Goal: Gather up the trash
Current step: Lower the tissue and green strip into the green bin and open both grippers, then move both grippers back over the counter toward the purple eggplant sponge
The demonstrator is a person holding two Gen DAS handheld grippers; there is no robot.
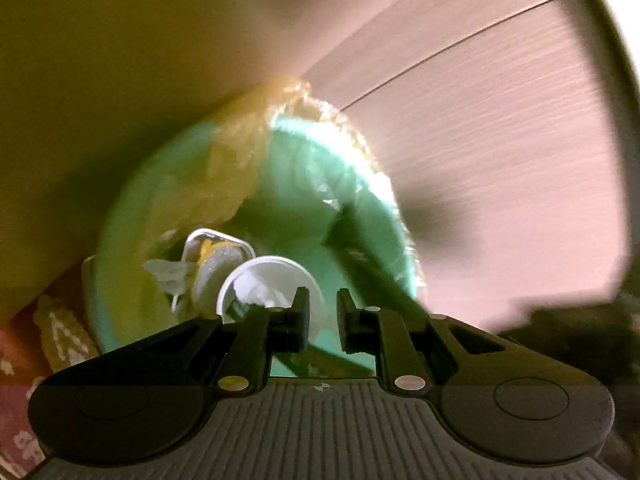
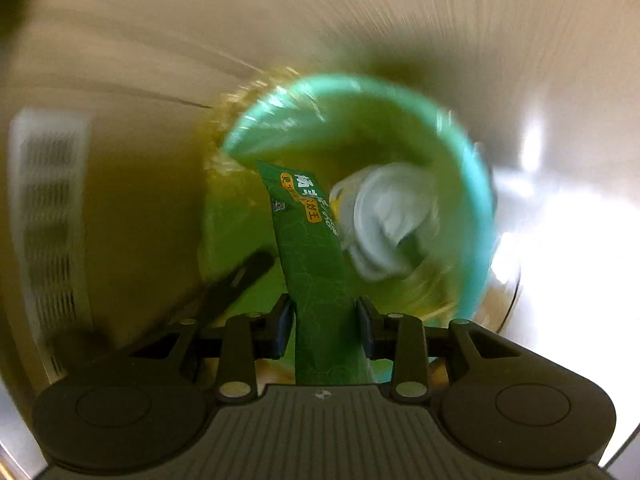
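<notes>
Clamped between the right claw [image 2: 325, 312] fingers, a green wrapper [image 2: 310, 248] reaches into the teal bin [image 2: 476, 184]. Left claw [image 1: 322, 304], slightly parted and empty, hovers near a white cup [image 1: 268, 280] inside.

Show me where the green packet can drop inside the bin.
Bare liner lies in the teal bin between the yellow bag fold and far rim. Crowded near the white cup and crumpled tray. The right gripper holds the green packet above it.
</notes>
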